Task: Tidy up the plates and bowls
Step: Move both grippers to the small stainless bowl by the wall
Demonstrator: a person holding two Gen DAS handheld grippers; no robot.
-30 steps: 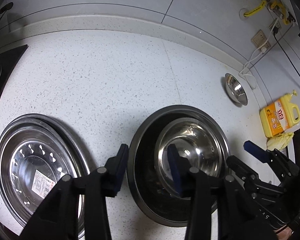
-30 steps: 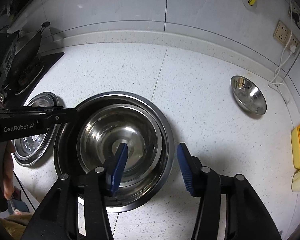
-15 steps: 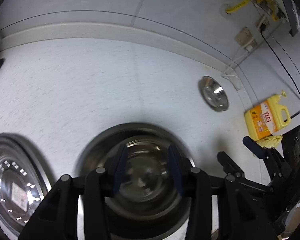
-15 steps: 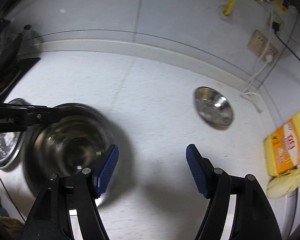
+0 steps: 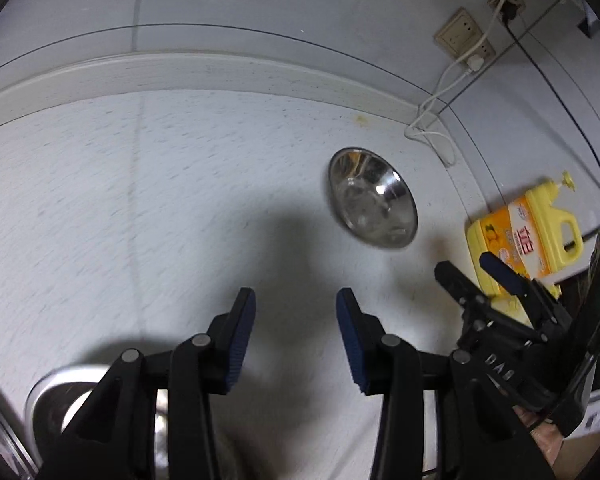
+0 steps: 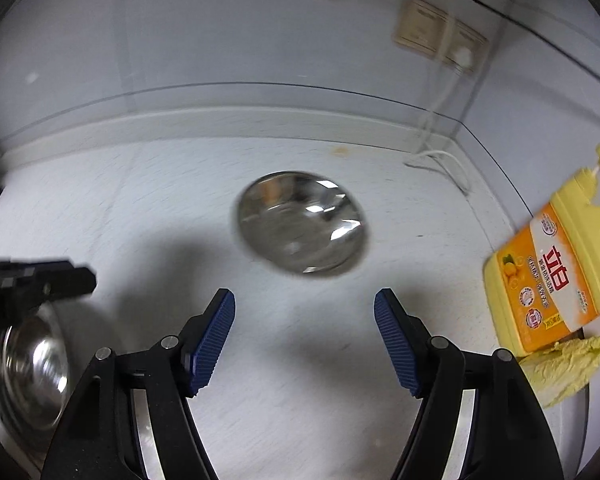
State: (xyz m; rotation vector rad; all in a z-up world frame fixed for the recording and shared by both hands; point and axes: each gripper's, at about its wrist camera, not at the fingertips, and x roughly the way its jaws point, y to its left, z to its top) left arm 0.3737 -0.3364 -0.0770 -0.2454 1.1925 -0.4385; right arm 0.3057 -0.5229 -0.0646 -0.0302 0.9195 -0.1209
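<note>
Reaching for the last loose bowl

Item: small steel bowl [image 6: 302, 222], alone on the white counter [image 6: 140, 208] near the back wall, apart from the nested bowls [image 6: 28, 364] at left, presumably the stack it belongs in. Right gripper [image 6: 304, 336]: jaws apart, empty, lined up just short of it, likely for a rim grasp. Left gripper [image 5: 296, 336]: jaws partly apart, nothing between them. Yellow detergent bottle [image 6: 556, 272] and cloth [image 6: 564, 364] sit clear at right

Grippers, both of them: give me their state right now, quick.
Left gripper: open, nothing between its blue pads.
Right gripper: open and empty, its jaws have just been opening wider; the small round stainless steel bowl lies ahead, untouched.
</note>
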